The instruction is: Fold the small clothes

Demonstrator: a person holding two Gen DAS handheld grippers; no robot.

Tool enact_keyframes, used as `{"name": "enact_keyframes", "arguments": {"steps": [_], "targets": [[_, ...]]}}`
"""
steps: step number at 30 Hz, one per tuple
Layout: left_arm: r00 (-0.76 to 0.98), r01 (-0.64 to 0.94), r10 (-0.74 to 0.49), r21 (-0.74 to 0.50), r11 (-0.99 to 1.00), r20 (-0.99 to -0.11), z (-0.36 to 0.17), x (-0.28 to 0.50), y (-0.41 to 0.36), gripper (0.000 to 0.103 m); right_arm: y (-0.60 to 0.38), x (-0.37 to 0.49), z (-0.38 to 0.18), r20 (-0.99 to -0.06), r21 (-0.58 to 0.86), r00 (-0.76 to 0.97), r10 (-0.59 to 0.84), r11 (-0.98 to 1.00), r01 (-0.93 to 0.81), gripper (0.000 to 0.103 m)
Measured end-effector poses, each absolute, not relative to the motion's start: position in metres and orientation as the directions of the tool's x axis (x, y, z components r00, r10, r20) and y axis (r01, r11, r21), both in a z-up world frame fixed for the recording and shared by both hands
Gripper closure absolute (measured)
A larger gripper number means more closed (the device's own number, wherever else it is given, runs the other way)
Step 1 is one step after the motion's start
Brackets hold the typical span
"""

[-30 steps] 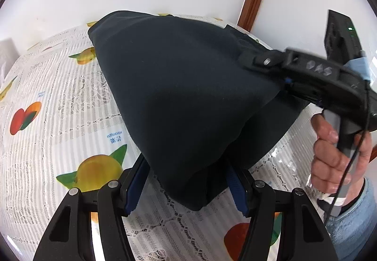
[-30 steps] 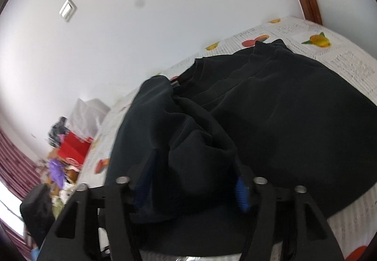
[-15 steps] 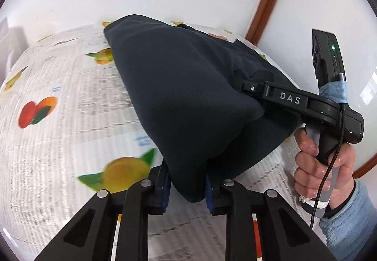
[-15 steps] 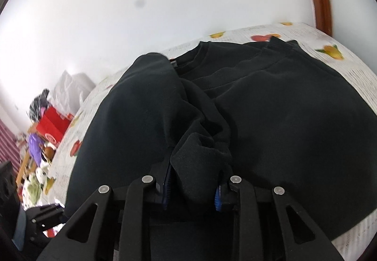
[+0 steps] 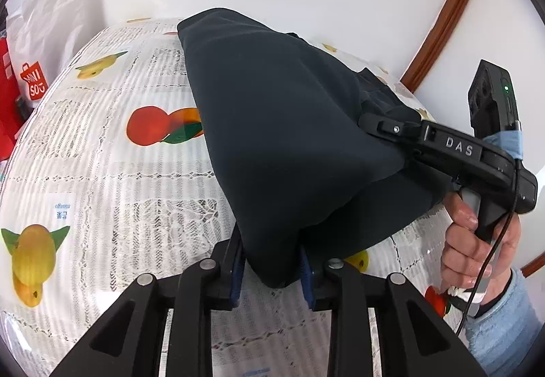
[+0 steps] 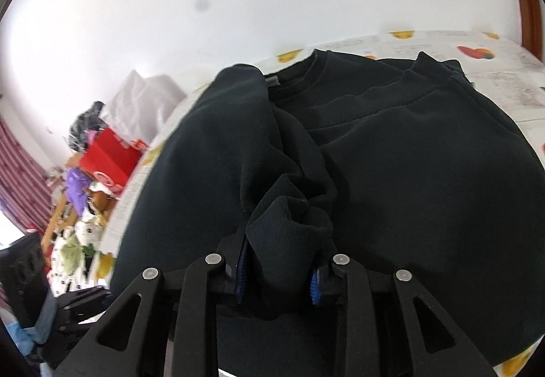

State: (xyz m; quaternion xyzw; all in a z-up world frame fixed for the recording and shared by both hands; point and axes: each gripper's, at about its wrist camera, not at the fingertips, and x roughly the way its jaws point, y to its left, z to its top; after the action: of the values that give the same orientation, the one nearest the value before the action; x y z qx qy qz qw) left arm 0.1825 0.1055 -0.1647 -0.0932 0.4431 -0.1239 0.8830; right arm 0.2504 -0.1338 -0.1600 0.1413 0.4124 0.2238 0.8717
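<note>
Both grippers, left (image 5: 272,269) and right (image 6: 277,271), clamped on bunched edges of the dark top (image 5: 289,138), which is lifted off the tablecloth (image 5: 102,172) and stretches forward toward its collar.

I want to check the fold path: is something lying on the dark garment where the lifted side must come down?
Nothing visible. Both tongs, left and right, already pinch the dark garment; its flat part on the tablecloth carries only its own wrinkles.
</note>
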Motion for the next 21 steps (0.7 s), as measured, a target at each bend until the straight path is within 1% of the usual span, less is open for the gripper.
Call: {"name": "enact_keyframes", "arguments": {"steps": [1, 2, 3, 5, 10, 12, 14, 15, 16, 18, 21], "targets": [[0.571, 0.146, -0.307, -0.274, 0.951, -0.761, -0.166, 0.182, 0.105, 0.068, -0.134, 0.251, -0.159, -0.652, 0.438, 0.559, 0.511, 0.857, -0.272, 0.068], [0.565, 0.158, -0.315, -0.275, 0.948, -0.762, -0.167, 0.181, 0.104, 0.061, -0.135, 0.252, -0.159, -0.652, 0.445, 0.555, 0.517, 0.853, -0.272, 0.063], [0.56, 0.169, -0.322, -0.276, 0.946, -0.764, -0.168, 0.181, 0.101, 0.055, -0.136, 0.253, -0.159, -0.648, 0.456, 0.55, 0.527, 0.847, -0.274, 0.062], [0.563, 0.175, -0.314, -0.261, 0.949, -0.764, -0.171, 0.18, 0.095, 0.052, -0.137, 0.256, -0.159, -0.648, 0.464, 0.55, 0.527, 0.846, -0.263, 0.061], [0.582, 0.149, -0.236, -0.182, 0.972, -0.778, -0.175, 0.19, 0.066, 0.05, -0.136, 0.26, -0.164, -0.654, 0.469, 0.56, 0.509, 0.853, -0.228, 0.061], [0.593, 0.145, -0.19, -0.128, 0.981, -0.782, -0.177, 0.19, 0.059, 0.047, -0.134, 0.261, -0.162, -0.654, 0.455, 0.575, 0.492, 0.862, -0.221, 0.067], [0.603, 0.147, -0.16, -0.088, 0.985, -0.782, -0.177, 0.189, 0.054, 0.047, -0.129, 0.26, -0.159, -0.65, 0.435, 0.586, 0.484, 0.869, -0.236, 0.077], [0.607, 0.148, -0.15, -0.075, 0.986, -0.78, -0.178, 0.188, 0.052, 0.047, -0.129, 0.258, -0.154, -0.645, 0.409, 0.596, 0.479, 0.875, -0.26, 0.079], [0.608, 0.147, -0.148, -0.073, 0.986, -0.78, -0.177, 0.191, 0.05, 0.047, -0.131, 0.254, -0.147, -0.629, 0.385, 0.621, 0.468, 0.881, -0.274, 0.081], [0.606, 0.145, -0.148, -0.074, 0.987, -0.781, -0.176, 0.194, 0.05, 0.047, -0.142, 0.241, -0.129, -0.565, 0.358, 0.682, 0.463, 0.883, -0.303, 0.083], [0.607, 0.144, -0.144, -0.07, 0.987, -0.782, -0.176, 0.19, 0.049, 0.047, -0.182, 0.211, -0.102, -0.423, 0.402, 0.781, 0.459, 0.868, -0.293, 0.083]]}}
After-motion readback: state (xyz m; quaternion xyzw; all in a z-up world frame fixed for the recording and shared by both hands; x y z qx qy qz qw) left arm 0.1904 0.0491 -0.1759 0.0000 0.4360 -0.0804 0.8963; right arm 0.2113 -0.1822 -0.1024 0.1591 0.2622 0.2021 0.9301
